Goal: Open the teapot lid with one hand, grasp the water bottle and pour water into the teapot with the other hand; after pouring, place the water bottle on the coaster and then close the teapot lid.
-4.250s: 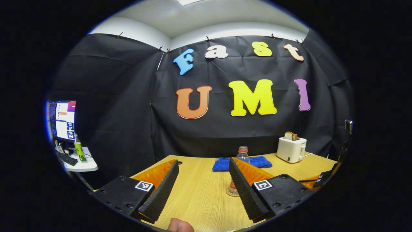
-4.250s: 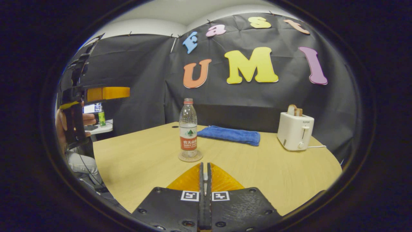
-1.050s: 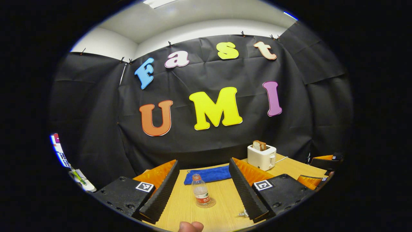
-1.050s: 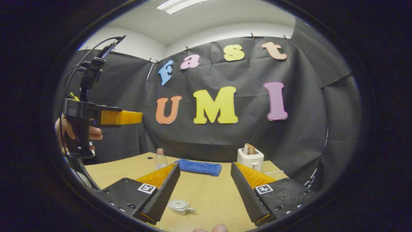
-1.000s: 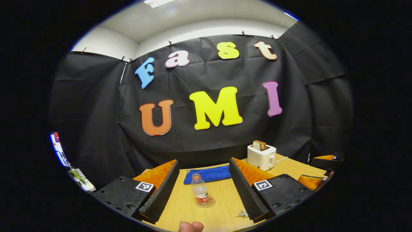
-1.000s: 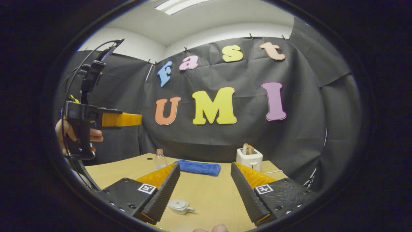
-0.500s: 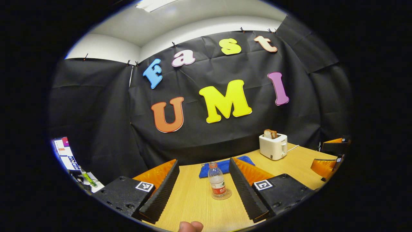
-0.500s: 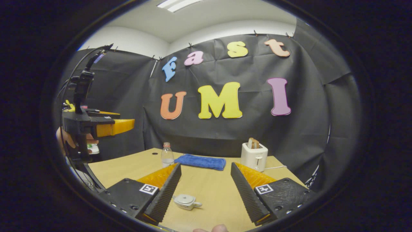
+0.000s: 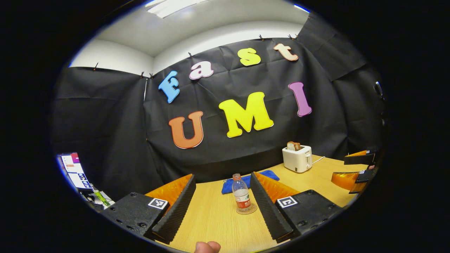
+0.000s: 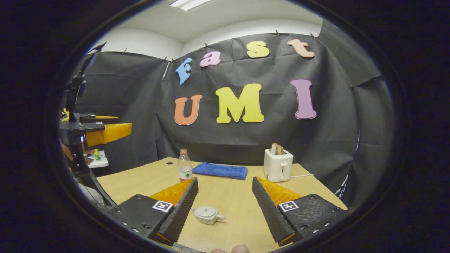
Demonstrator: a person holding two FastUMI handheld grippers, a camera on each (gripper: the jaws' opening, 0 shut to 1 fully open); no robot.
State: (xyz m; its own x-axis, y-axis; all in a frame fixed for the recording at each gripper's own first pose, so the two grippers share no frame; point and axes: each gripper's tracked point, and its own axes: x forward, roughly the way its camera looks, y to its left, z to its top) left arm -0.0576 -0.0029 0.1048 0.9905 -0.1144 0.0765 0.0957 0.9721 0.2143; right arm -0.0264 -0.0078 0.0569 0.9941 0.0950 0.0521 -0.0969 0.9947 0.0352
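We see a white toaster (image 10: 278, 164) holding bread (image 10: 276, 148) at the worktop's (image 10: 228, 196) far side, near a folded blue towel (image 10: 220, 170).

On the surface (image 10: 239, 203) I count one water bottle (image 10: 184, 169), one coaster (image 9: 246, 210) under it, one small teapot (image 10: 207, 214), one blue towel (image 10: 220, 170) and one white toaster (image 10: 278, 169) holding bread slices (image 10: 277, 149) whose number I can't make out. I count two grippers, each with two fingers. Off to the side I see one small white side table (image 10: 98, 162) carrying one green bottle (image 10: 97, 154).
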